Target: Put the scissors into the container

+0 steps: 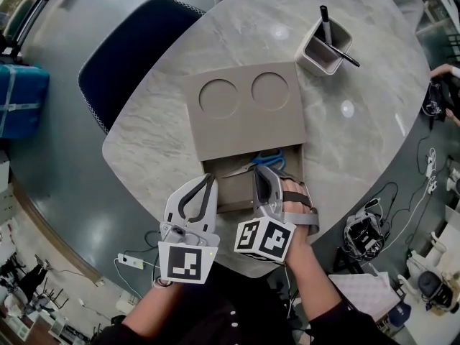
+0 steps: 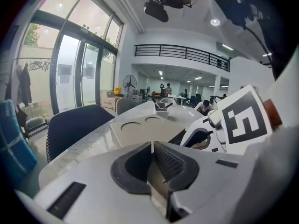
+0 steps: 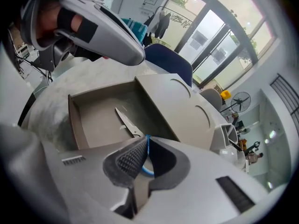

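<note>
Nearest the head camera are the two claws, both at the near end of the container; this is a flat tan box on the marble bench, with two round recesses in its top and a drawer pulled out toward the person. The left claw hangs just beside the container's near-left corner, over the drawer's left wall; its jaws are together with nothing between them (in the left gripper view the ribbed pads meet at their tips). The right claw reaches into the drawer on the container's right side; it is clamped on the blue handle loop of the scissors. In the right gripper view that blue loop is pinched between the pads of the right claw; the silver blades of the scissors stretch out over the drawer floor, pointing toward the container's left. Whether the blades rest on the floor cannot be told. Beyond the container's far-right corner, well apart, stands a white pen cup with dark pens; off the container's far-left side sits a dark blue chair.
</note>
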Motion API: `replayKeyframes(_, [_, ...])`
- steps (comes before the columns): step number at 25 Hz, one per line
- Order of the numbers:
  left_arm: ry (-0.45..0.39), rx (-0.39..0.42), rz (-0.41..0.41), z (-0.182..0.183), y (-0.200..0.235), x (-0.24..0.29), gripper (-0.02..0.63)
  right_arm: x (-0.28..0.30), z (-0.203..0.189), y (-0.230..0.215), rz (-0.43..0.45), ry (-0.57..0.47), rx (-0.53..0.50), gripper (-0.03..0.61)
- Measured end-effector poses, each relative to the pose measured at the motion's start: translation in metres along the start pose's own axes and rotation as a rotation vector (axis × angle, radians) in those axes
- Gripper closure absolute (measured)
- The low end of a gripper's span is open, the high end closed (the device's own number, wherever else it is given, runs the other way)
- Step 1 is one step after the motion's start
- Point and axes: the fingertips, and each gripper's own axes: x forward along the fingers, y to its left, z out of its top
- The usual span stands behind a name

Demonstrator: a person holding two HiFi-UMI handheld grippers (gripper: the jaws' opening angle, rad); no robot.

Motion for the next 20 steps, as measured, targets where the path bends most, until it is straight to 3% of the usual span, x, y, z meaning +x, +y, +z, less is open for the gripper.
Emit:
replayKeyframes(3, [-0.011,-0.017,0.004,0.006,-0.002,-0.003,0.586,-0.012,0.004,-0.007,0.013,-0.011,0.049,0.578])
replayKeyframes(7, [-0.038,0.022,-0.011,0.025,-0.013,-0.009,0.588,-0.029,0.004,-0.020,-0.012,-0.061,0.098,0.581])
replayKeyframes(20, [-0.143,0.023,-0.030,0.082,-0.058,-0.058,0.589,-0.131,0.008,-0.055,-0.091,-0.254,0.398,0.581])
